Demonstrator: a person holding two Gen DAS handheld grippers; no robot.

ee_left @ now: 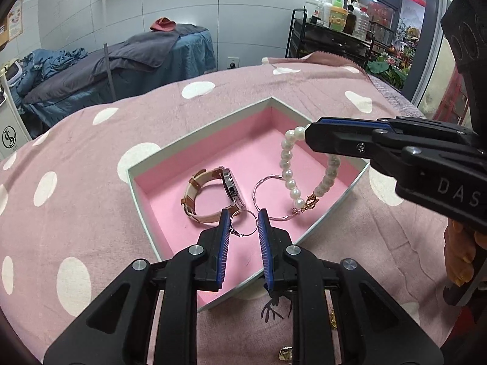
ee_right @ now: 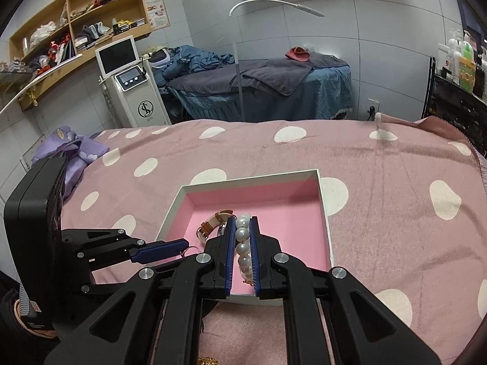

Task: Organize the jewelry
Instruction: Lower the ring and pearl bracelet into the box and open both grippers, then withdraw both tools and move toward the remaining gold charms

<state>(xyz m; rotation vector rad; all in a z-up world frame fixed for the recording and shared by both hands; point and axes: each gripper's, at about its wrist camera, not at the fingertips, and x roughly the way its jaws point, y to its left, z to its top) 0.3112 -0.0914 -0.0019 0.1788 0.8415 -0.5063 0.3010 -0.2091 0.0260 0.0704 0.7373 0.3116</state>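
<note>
A pink-lined box [ee_left: 170,158] is set on the spotted blanket [ee_left: 91,140]. Over it, a pearl bracelet [ee_left: 287,164] is clamped in the right gripper [ee_right: 243,228] and hangs long axis downward. Below lie a watch [ee_left: 213,194] and a bangle [ee_left: 268,197] – just beside, a hoop earring [ee_left: 243,224] sits between the left gripper's [ee_left: 243,223] parted jaws.

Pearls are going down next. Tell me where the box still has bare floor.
Bare pink floor lies toward the box's far corner, behind the watch and pearl bracelet. The near side is crowded: watch, thin bangle, small ring between the left gripper fingers.
</note>
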